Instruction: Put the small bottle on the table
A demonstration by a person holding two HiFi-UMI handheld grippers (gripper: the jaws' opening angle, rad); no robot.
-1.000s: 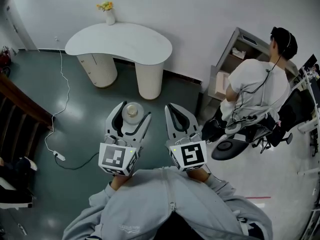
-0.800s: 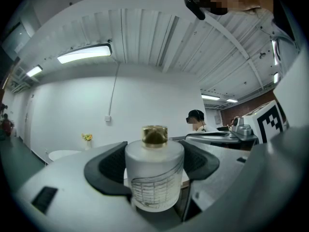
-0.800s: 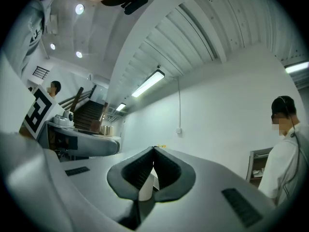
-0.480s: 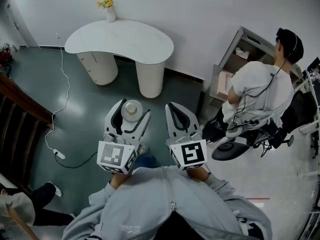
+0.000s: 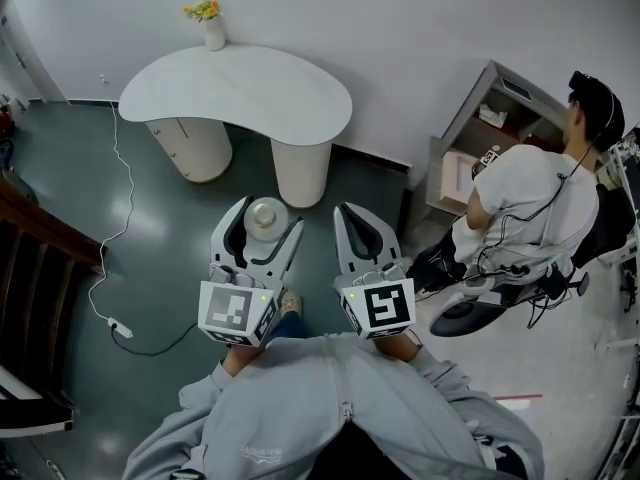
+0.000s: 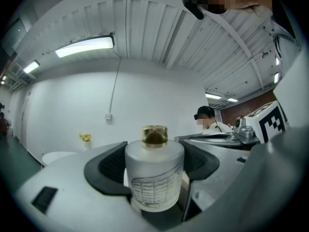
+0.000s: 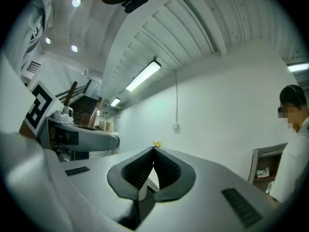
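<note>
A small frosted bottle (image 6: 154, 178) with a gold cap sits upright between the jaws of my left gripper (image 5: 264, 220), which is shut on it; from the head view I see its round top (image 5: 265, 214). My right gripper (image 5: 353, 214) is beside it at the same height, shut with its tips touching and nothing held (image 7: 153, 151). Both hang over the green floor, a short way in front of the white kidney-shaped table (image 5: 240, 90). A small vase of yellow flowers (image 5: 211, 26) stands at the table's far edge.
A person in a white shirt (image 5: 535, 198) sits on a chair at the right, by a grey shelf unit (image 5: 470, 138). A white cable and plug (image 5: 112, 268) trail on the floor at the left. A dark stair rail (image 5: 40, 228) crosses the left edge.
The view has shifted slightly: the table sits a little closer and more to the left. A person at the lower left edge has gone from view. Both grippers keep their hold and pose.
</note>
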